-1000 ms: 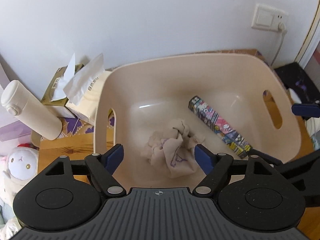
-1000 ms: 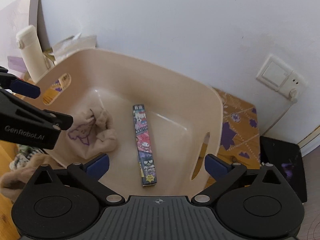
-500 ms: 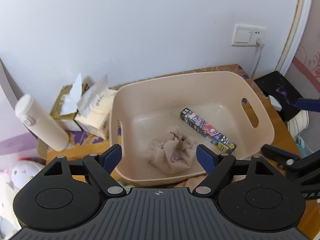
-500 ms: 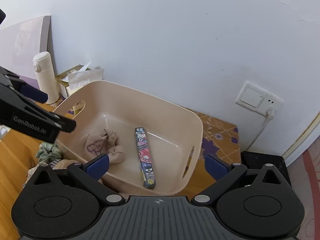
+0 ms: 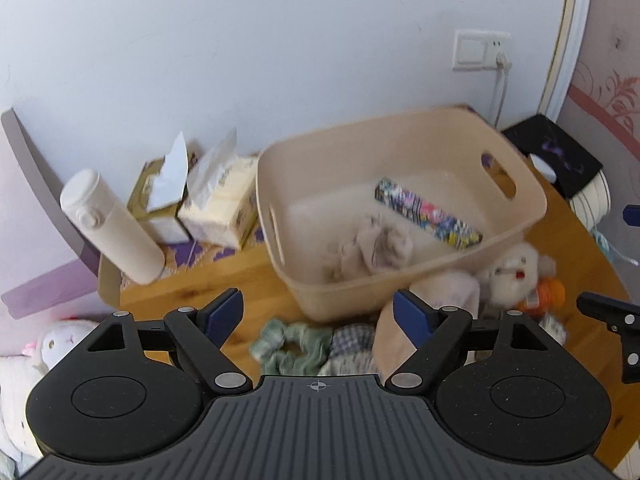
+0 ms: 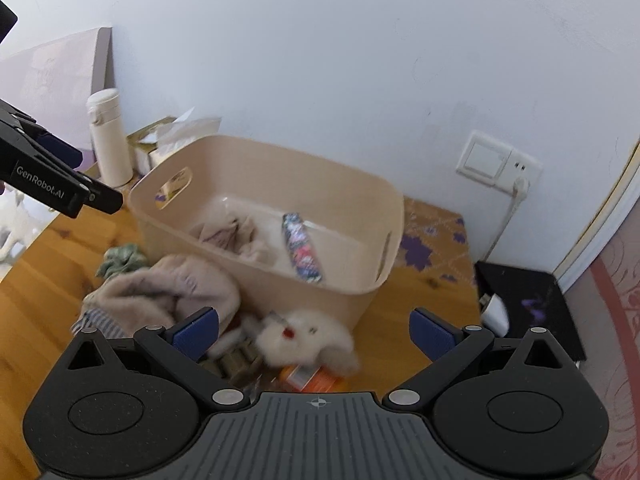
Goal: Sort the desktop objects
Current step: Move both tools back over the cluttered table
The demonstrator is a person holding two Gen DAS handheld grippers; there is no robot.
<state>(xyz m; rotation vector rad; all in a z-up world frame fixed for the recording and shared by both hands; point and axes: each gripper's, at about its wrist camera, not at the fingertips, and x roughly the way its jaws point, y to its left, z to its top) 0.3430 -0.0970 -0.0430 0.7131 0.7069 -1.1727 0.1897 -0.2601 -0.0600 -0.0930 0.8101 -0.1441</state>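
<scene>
hovering short of the beige bin [image 6: 384,208], both grippers spread wide, grasping nothing. right gripper [image 6: 314,330] is nearer the white plush toy [image 6: 308,338], just ahead between its fingers; left gripper [image 5: 318,312] sits over the green scrunchie [image 5: 292,346].

Beige plastic bin [image 5: 404,296] with cut-out handles stood on the wooden table [image 5: 224,284], toward its back edge near the wall. Inside: a crumpled beige cloth [image 5: 370,246] against the bin's near wall, and a long, colourfully printed box [image 5: 428,214] lying flat and diagonal on the bin floor. On the table just in front of the bin: a green scrunchie [image 5: 292,346], a checked fabric piece [image 5: 348,350], a beige fuzzy garment [image 6: 176,292] in a heap, a white plush toy [image 6: 308,338] on its side, and an orange item [image 6: 308,378], partly hidden, touching the plush.
</scene>
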